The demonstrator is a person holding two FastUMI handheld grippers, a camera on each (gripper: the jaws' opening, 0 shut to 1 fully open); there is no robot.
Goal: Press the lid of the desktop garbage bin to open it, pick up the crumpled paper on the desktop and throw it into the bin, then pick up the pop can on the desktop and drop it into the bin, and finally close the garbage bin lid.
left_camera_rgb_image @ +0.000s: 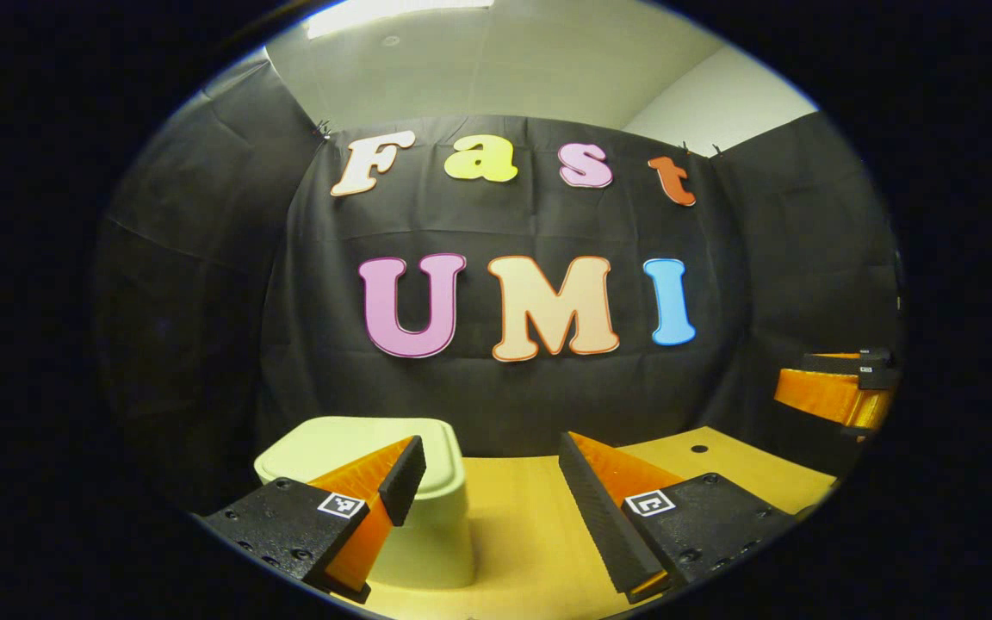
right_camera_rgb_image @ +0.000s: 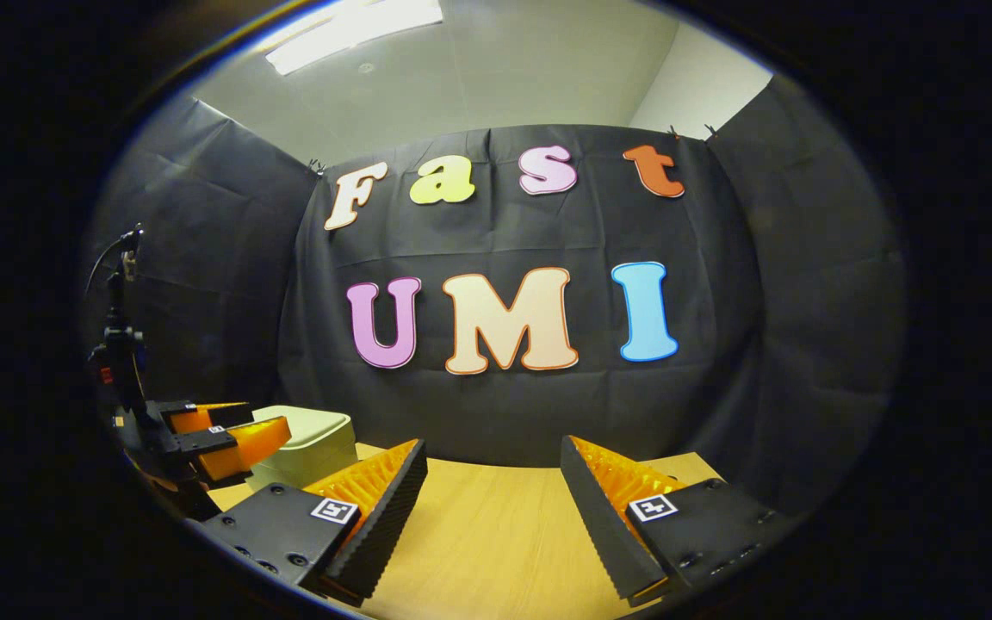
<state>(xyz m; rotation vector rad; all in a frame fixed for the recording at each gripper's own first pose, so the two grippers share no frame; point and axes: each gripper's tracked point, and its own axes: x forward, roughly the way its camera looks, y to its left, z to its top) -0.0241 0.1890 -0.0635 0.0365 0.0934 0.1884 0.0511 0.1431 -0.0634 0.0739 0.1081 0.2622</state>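
A: Bin [left_camera_rgb_image: 414,499], lid [left_camera_rgb_image: 350,443] down, is sitting on the wooden table [left_camera_rgb_image: 522,534] toward the left, just ahead of the left gripper [left_camera_rgb_image: 483,499]. What are its fingers doing?

B: They are standing spread wide, gripping nothing; the left finger [left_camera_rgb_image: 401,482] is overlapping the bin's front in the left gripper view, though whether it is touching the lid I cannot tell.

A: And the other one?

B: The right gripper [right_camera_rgb_image: 492,508] is also hanging spread and empty over bare table, well to the right of the bin [right_camera_rgb_image: 306,448]. In the right gripper view the left gripper [right_camera_rgb_image: 229,435] is showing beside the bin.

A: Stage of the task?

B: Judging by the shut lid, the opening press is not yet done. The paper and the can are lying somewhere outside these frames.

A: Hazards?

B: The bin is looking light and is standing free, so a press landing off-centre or slanting may be pushing it across the table or tipping it rather than releasing the lid. Spread fingers could also be straddling the lid's edge and catching under it
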